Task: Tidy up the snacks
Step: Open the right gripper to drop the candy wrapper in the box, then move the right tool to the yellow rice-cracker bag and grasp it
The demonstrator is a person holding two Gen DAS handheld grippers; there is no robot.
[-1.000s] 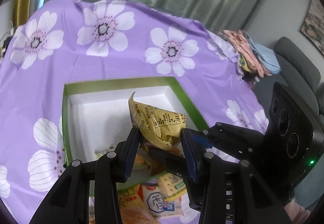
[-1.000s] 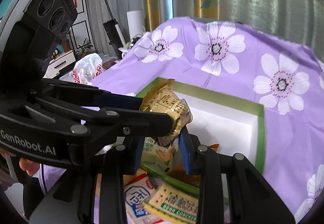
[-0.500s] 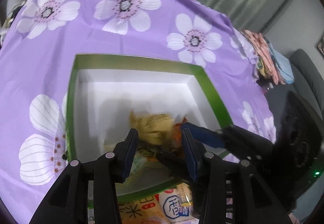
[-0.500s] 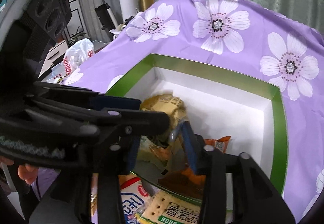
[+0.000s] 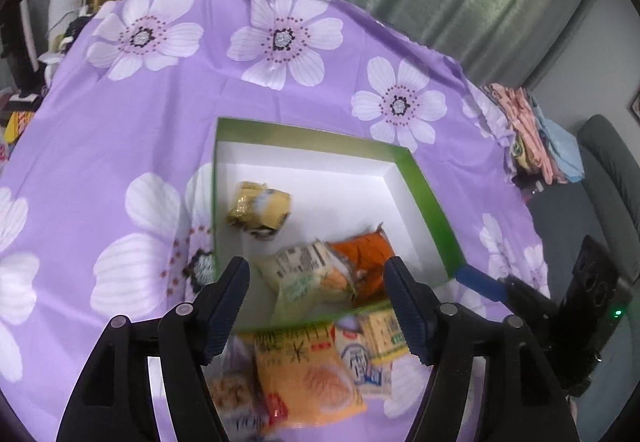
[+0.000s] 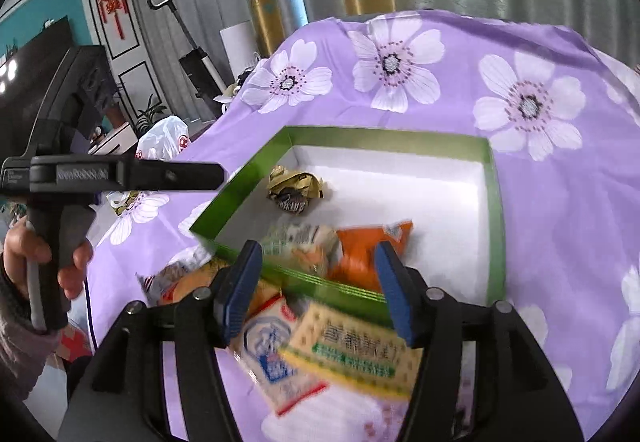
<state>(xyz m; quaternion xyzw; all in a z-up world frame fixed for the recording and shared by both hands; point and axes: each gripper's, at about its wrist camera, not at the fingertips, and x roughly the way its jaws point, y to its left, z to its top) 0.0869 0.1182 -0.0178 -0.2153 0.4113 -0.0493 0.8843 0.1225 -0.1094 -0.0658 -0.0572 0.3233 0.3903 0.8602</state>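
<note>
The green box (image 5: 430, 198) with its white floor is sitting on the purple flowered cloth (image 5: 160, 114), and everything else is lying in relation to it. The left gripper (image 5: 318, 306) is hovering above the box's near wall with its jaws standing wide apart and gripping nothing. The right gripper (image 6: 316, 288) is hanging over that same near wall, likewise spread wide and empty. Inside the box, the crumpled yellow packet (image 5: 259, 209) is lying by the left wall, apart from the pale green packet (image 5: 310, 278) and the orange packet (image 5: 366, 254), which are touching each other against the near wall. Just outside the near wall, more snacks are lying on the cloth: a yellow-orange bag (image 5: 304, 370), a blue-and-white packet (image 6: 270, 350) and a cracker packet (image 6: 356, 352)
</note>
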